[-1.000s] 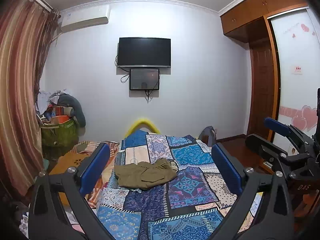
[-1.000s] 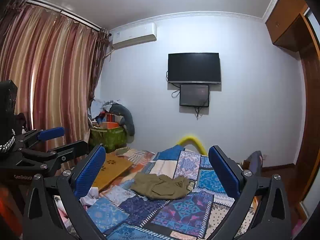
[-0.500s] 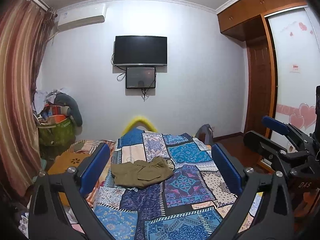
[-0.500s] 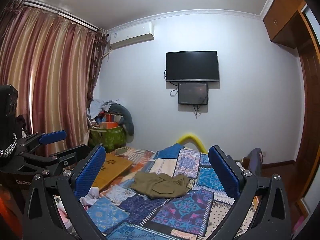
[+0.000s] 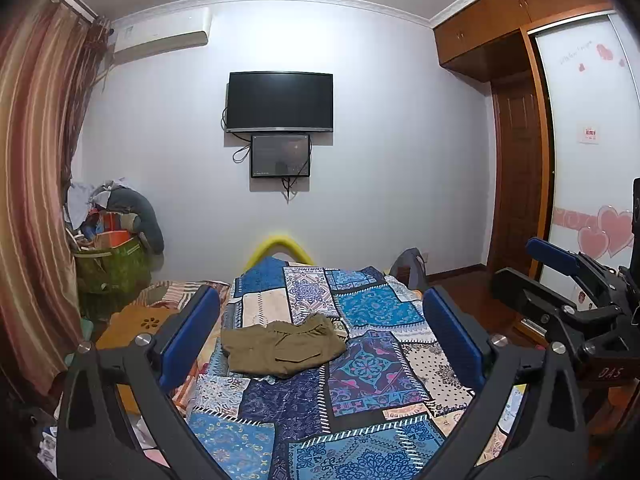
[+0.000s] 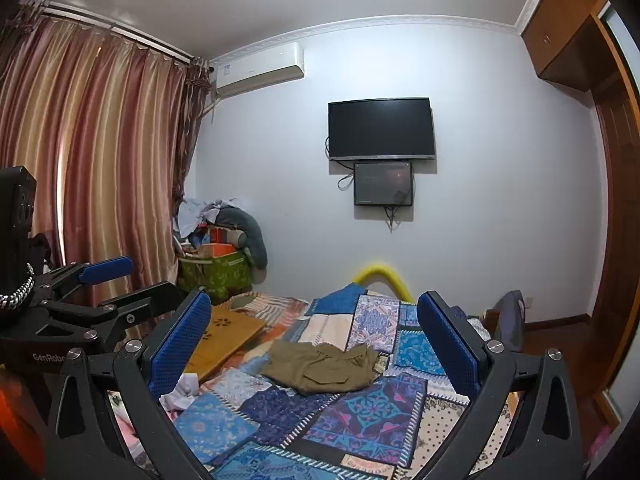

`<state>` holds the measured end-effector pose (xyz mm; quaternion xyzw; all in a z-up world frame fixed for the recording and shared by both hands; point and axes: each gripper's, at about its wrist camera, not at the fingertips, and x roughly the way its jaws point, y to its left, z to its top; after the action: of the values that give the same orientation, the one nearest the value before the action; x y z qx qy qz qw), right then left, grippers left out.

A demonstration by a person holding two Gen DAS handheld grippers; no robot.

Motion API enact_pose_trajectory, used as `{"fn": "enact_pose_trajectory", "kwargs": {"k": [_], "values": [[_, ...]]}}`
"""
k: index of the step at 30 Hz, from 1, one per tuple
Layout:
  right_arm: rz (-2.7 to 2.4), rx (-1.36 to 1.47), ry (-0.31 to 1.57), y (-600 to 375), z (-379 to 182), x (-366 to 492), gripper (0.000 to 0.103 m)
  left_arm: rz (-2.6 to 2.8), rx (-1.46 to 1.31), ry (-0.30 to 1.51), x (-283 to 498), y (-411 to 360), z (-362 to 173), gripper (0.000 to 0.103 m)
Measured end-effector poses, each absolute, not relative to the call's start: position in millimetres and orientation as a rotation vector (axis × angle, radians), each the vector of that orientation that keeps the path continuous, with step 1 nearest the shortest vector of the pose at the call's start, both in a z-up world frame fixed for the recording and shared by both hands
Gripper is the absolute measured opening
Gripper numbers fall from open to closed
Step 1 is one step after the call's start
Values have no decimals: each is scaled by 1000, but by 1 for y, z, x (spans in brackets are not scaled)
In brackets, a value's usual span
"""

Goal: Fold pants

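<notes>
Since a second ago both cameras have tipped slightly: in the left view the TV sits lower in frame and the pants have drifted left; neither gripper has closed in on the bed.

Left wrist view. Left gripper jaws spread wide, nothing between the blue pads. Olive pants lie crumpled on the patchwork bedspread, mid-bed, well apart from the fingers. How the legs lie cannot be made out in the heap. The right gripper enters from the right edge, partly cut off; its jaws are seen side-on. A yellow curved piece at the bed's far end is half hidden by the spread. TV on the wall.

Right wrist view. Right gripper also wide, empty. Pants again framed between the pads, out of reach. Left gripper shows at the left edge, body cut off. A wooden tray lies left of the pants, its near end hidden behind the left finger. White cloth below it, unclear what.
</notes>
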<state>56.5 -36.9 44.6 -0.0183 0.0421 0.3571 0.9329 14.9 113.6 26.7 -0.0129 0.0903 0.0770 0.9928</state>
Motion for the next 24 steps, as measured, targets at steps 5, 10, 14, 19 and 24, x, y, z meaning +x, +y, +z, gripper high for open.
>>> {"fn": "enact_pose_trajectory", "kwargs": {"k": [5,10,14,19,24], "values": [[727,-37,84,-38,42,56,103,154,-24,181,15,114,25,103],[727,-37,82,-38,42,56,103,146,-27,186,15,115,24,103],[728,-38,85,-38,41,56,103,143,-29,189,15,116,23,103],[728,-37,86,-38,41,57,103,134,-35,202,18,118,22,103],[727,-33,83,-40,40,58,103,130,-37,203,18,117,21,103]]}}
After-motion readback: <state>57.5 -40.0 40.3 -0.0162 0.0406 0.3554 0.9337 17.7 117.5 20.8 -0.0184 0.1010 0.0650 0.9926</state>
